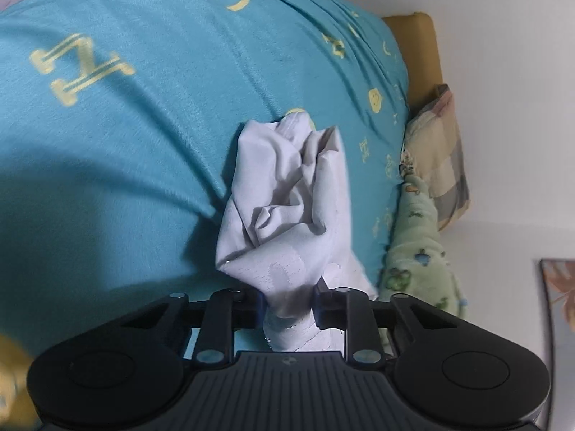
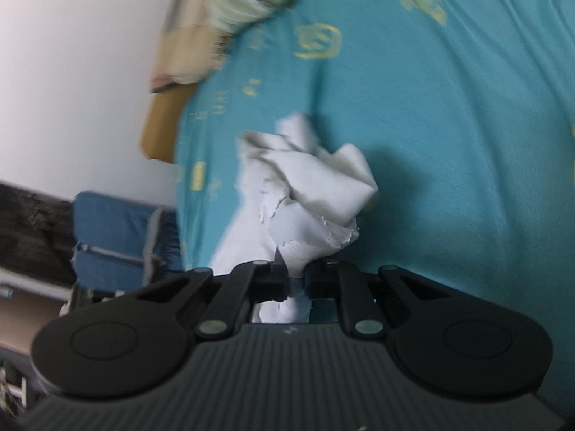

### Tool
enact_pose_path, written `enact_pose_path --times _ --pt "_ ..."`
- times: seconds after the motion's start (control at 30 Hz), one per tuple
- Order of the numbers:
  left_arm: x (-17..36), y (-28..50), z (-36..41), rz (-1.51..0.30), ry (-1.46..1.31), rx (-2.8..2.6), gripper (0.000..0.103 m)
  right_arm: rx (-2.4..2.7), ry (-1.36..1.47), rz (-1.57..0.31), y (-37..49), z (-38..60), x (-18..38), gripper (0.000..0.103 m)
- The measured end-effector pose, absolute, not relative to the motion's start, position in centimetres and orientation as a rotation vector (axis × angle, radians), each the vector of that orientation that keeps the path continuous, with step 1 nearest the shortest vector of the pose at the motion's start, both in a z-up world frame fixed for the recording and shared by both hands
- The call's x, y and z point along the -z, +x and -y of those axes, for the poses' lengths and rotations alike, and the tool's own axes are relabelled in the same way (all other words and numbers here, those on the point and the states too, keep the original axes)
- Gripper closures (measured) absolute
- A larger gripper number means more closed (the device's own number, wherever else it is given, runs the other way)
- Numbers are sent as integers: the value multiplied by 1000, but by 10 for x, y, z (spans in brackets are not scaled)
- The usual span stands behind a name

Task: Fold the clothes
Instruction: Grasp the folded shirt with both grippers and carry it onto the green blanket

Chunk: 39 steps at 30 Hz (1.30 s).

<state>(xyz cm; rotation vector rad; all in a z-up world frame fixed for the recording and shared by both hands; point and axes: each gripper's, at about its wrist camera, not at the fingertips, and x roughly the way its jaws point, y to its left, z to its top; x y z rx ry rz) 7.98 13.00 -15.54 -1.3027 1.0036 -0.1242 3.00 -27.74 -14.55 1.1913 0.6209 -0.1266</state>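
Observation:
A white garment (image 1: pixel 287 194) hangs bunched and crumpled above a teal bed sheet (image 1: pixel 125 143) printed with yellow symbols. My left gripper (image 1: pixel 289 303) is shut on one part of it, cloth squeezed between the blue-padded fingers. In the right wrist view the same white garment (image 2: pixel 309 186) spills forward from my right gripper (image 2: pixel 296 282), which is shut on another bunch of it. The teal bed sheet (image 2: pixel 449 161) lies underneath. The garment's shape and sleeves are hidden in the folds.
A green fleece blanket (image 1: pixel 417 244) and a checked pillow (image 1: pixel 438 151) lie at the bed's edge by a white wall (image 1: pixel 503 89). A yellow headboard (image 1: pixel 420 54) stands behind. A blue bag (image 2: pixel 118 233) sits beside the bed in the right wrist view.

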Motion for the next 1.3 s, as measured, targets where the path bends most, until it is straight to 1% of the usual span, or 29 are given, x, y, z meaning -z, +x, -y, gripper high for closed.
enact_pose_path --times 0.2,0.33,0.5,0.67,0.8,0.93,1.0,1.07,1.13,1.2,1.23,1.3 --pt "79 58 -125 -1010 -1271 200 80 87 1184 -548 -14 296 80 92" --pt "25 37 -105 -1020 -1208 269 80 77 1181 -494 -41 314 33 92" --pt "-28 18 -46 -1052 -1120 335 80 89 1186 -414 -89 353 -10 92" --pt "-55 25 38 -1099 -1007 419 80 150 1211 -392 -112 420 -24 92" --pt "-67 56 120 -1131 -913 504 80 201 1216 -360 -116 482 -28 92" --pt "-75 98 204 -1154 -838 584 80 266 1234 -334 -99 549 -32 92" --pt "-84 128 247 -1170 -806 610 80 303 1233 -328 -81 583 -42 92" --pt "-100 160 288 -1171 -795 638 80 317 1219 -307 -60 616 -65 92" --pt "-126 198 335 -1130 -797 700 80 319 1192 -264 -38 647 -96 92" --pt "-159 227 376 -1046 -797 801 80 312 1124 -171 -22 673 -136 92" --pt "-170 237 396 -1011 -795 840 80 318 1089 -141 -16 682 -146 92" --pt "-187 255 434 -947 -788 908 79 353 1021 -122 -12 690 -142 92"
